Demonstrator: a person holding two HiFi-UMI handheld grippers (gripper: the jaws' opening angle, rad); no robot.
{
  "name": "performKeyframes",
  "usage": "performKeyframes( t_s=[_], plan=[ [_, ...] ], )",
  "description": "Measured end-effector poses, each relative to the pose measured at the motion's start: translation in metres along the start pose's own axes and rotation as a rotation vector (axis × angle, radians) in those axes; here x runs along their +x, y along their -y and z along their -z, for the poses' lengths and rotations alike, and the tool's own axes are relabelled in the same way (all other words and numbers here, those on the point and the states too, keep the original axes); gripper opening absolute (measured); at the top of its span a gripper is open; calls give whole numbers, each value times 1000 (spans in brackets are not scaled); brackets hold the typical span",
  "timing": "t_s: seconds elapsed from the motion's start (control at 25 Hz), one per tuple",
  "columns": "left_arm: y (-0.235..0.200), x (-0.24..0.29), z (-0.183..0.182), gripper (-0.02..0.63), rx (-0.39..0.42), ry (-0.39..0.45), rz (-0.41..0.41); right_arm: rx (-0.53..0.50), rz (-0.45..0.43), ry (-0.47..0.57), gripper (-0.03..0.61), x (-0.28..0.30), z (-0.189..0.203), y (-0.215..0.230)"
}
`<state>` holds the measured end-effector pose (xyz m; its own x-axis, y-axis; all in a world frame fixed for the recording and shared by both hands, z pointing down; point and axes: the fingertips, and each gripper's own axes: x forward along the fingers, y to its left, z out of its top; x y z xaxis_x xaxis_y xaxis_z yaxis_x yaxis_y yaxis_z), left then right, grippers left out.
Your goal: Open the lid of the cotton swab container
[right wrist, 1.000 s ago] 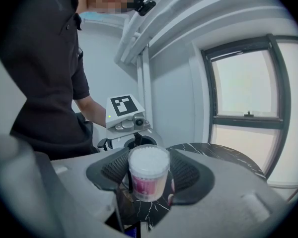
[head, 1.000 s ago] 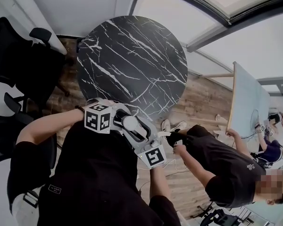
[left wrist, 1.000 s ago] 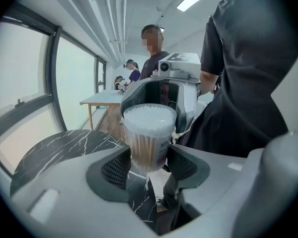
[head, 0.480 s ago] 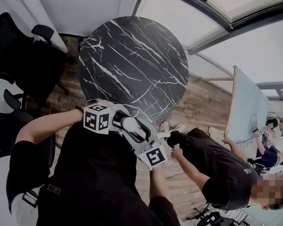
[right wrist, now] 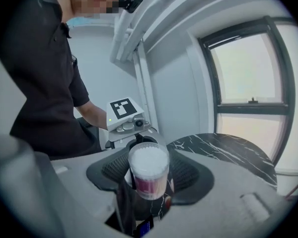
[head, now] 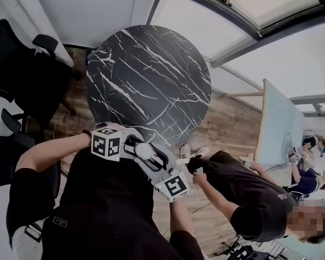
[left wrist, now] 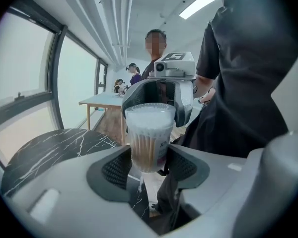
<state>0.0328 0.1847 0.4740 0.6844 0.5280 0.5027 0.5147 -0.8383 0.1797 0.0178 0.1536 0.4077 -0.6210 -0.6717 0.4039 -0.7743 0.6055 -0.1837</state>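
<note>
Left gripper view showed left tongs (left wrist: 149, 163) clenched on the cotton swab container (left wrist: 149, 133) mid-frame; right tongs (right wrist: 149, 175) gripped it too.

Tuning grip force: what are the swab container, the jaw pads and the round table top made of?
Cotton swab container: clear, glossy, likely thin plastic; sticks and white tips show through the wall.
Jaw pads: dark, matte, probably rubber; fine dotted texture.
Table top: black with white veins, slight sheen; marble or marble-look laminate, can't tell which.
</note>
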Motion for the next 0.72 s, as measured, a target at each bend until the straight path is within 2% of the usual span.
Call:
performKeyframes(
  t_s=[0.36, 0.52, 0.72],
  plan=[
    [-1, 3, 7, 233, 13, -36, -15, 34, -2, -5, 255, 2, 2, 0],
    [-5, 6, 9, 235, -3, -46, -49, 16, 12, -23, 256, 4, 6, 4],
    [-6, 7, 12, 235, -31, -46, -53, -15, 22, -18, 256, 4, 8, 5]
  ],
)
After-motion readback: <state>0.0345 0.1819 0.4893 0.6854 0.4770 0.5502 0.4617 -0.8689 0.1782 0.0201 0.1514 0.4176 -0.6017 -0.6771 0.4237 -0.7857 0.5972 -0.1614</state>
